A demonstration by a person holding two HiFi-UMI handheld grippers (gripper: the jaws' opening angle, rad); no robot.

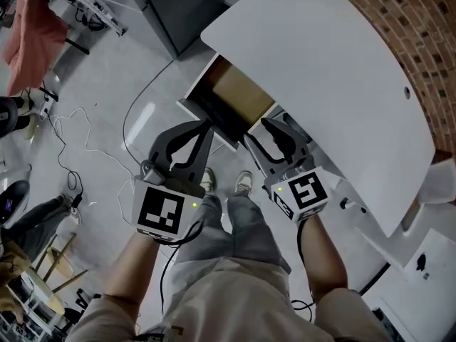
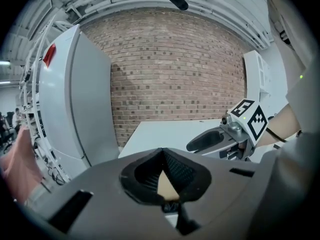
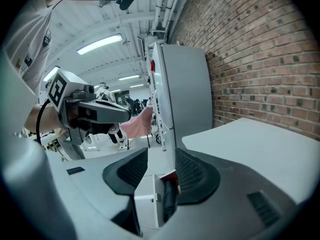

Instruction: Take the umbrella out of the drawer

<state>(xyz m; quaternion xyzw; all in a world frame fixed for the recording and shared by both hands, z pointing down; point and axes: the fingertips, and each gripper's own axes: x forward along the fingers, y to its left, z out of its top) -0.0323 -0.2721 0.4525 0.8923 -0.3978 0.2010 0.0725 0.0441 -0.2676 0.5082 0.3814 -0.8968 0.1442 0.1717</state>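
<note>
Under the white tabletop (image 1: 320, 70) a drawer (image 1: 201, 79) stands pulled out, its brown bottom showing. Along its near side lies something dark (image 3: 169, 196) with a red edge; whether it is the umbrella I cannot tell. My left gripper (image 1: 206, 125) hangs just in front of the drawer's front panel, fingertips meeting in a point (image 2: 162, 154), nothing held. My right gripper (image 1: 265, 135) is at the drawer's right corner under the table edge. Its jaws (image 3: 162, 171) stand wide apart, framing the drawer's white side panel and the dark thing without touching either.
A brick wall (image 1: 399, 20) runs behind the table. A tall grey cabinet (image 1: 178, 6) stands left of it. Cables (image 1: 78, 141) trail over the floor, and a pink cloth (image 1: 32, 34) hangs at far left. The person's shoes (image 1: 242, 184) are below the drawer.
</note>
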